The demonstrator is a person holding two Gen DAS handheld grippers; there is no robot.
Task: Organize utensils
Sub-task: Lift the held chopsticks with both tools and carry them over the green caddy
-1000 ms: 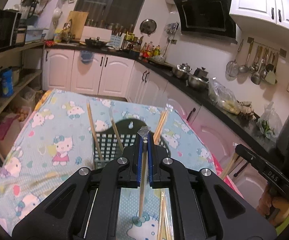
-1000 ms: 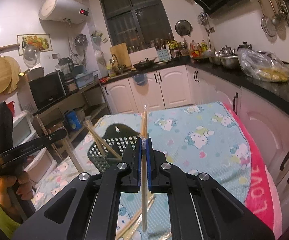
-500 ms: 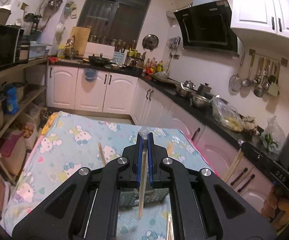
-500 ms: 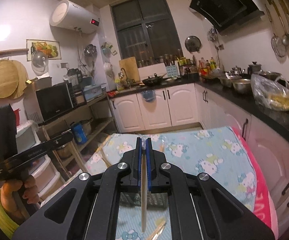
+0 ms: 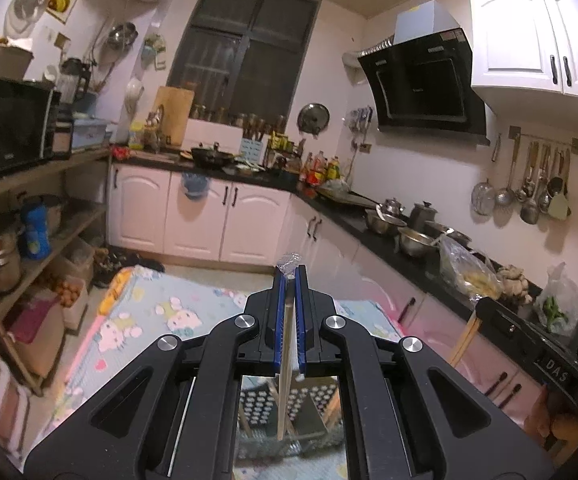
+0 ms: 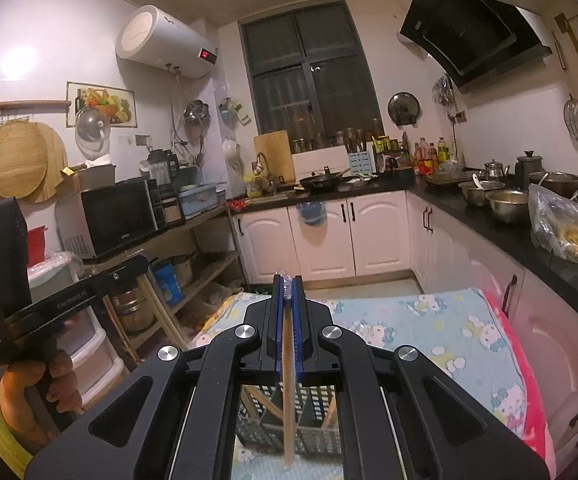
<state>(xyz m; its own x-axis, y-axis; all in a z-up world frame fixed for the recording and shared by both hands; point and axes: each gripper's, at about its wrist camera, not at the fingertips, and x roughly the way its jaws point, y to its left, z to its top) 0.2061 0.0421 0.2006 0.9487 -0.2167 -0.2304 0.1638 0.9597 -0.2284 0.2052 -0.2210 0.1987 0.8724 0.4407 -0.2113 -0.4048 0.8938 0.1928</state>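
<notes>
My left gripper (image 5: 289,276) is shut on a pale wooden chopstick (image 5: 283,392) that hangs down between its blue pads. Below it, seen through the gripper frame, is a black perforated basket (image 5: 259,398) with other chopsticks leaning inside. My right gripper (image 6: 287,280) is likewise shut on a chopstick (image 6: 287,408), held above the same basket (image 6: 263,430). Each gripper shows in the other's view: the right gripper body (image 5: 529,340) at the right edge, and the left gripper body (image 6: 61,300), held by a hand (image 6: 29,392), at the left edge.
The basket stands on a table with a light-blue cartoon-cat cloth (image 6: 429,328). White cabinets and a black counter with pots (image 5: 401,228) run along the right. Open shelves with a microwave (image 6: 117,216) stand at the left. White drawers (image 6: 89,348) sit near the left hand.
Both grippers have risen with their chopsticks. The basket and table have dropped to the bottom of both views, and more of the kitchen walls and ceiling shows.
</notes>
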